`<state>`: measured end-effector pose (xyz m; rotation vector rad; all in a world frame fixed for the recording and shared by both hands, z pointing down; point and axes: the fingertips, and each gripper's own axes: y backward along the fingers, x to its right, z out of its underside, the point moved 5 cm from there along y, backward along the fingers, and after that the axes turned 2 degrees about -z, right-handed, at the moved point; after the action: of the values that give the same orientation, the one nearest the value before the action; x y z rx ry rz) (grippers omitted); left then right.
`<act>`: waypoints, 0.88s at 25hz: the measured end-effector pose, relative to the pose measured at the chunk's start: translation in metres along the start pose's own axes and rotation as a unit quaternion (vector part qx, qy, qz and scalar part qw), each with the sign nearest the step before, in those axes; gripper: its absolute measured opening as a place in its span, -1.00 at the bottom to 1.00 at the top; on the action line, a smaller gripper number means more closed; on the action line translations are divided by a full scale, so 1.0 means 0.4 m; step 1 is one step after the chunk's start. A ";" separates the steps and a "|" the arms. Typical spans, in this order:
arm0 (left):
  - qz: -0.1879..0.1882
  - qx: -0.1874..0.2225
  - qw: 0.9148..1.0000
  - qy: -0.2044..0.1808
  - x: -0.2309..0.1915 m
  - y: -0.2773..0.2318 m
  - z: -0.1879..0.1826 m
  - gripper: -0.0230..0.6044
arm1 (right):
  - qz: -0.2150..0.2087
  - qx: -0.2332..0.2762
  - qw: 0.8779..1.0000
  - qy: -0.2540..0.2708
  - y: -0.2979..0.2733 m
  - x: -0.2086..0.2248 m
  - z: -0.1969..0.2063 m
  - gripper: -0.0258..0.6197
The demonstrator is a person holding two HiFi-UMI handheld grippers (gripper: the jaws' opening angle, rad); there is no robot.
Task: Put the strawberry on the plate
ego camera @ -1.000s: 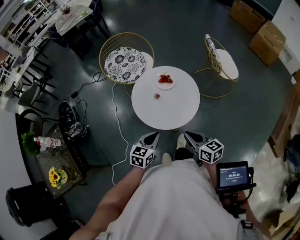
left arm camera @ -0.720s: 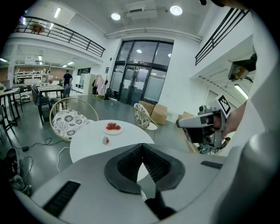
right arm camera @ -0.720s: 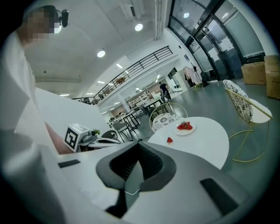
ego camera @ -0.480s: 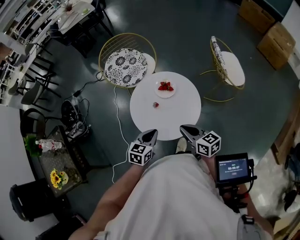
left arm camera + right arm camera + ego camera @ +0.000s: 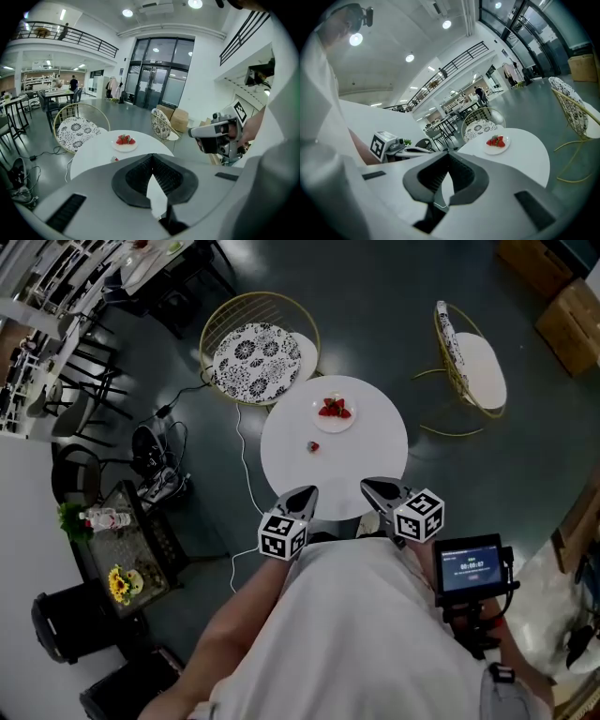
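Note:
A round white table (image 5: 366,460) carries a white plate (image 5: 334,418) with a few strawberries on it at its far side. One loose strawberry (image 5: 313,446) lies on the tabletop nearer to me, to the left of the middle. My left gripper (image 5: 306,494) and right gripper (image 5: 374,487) hover side by side at the table's near edge, both shut and empty, short of the fruit. The left gripper view shows the plate (image 5: 124,146) ahead and the loose strawberry (image 5: 116,159) just over its shut jaws. The plate (image 5: 497,146) lies ahead in the right gripper view.
A gold wire chair with a patterned cushion (image 5: 260,348) stands behind the table on the left, a second chair (image 5: 471,367) at the right. A white cable (image 5: 240,442) runs over the floor on the left. A device with a lit screen (image 5: 472,568) hangs at my right side.
Both grippers have moved forward together, from over the floor to the table's near edge. Their jaws have stayed shut.

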<state>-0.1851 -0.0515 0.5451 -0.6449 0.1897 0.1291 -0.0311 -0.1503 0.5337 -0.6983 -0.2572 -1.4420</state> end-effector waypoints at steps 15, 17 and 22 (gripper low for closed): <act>-0.006 -0.028 1.000 0.012 -0.070 -0.048 -0.009 -0.90 | 0.006 -0.023 1.000 -0.014 -0.068 0.060 -0.037 -0.90; -0.002 -0.034 0.999 0.009 -0.073 -0.060 -0.013 -0.91 | 0.011 -0.024 0.999 -0.018 -0.067 0.062 -0.036 -0.90; 0.008 -0.045 0.999 -0.002 -0.068 -0.080 -0.048 -0.91 | 0.021 -0.023 0.999 -0.031 -0.059 0.068 -0.049 -0.90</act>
<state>-0.2083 -0.0901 0.5547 -0.7320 0.1867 0.1542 -0.0545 -0.1832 0.5403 -0.7833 -0.2572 -1.3917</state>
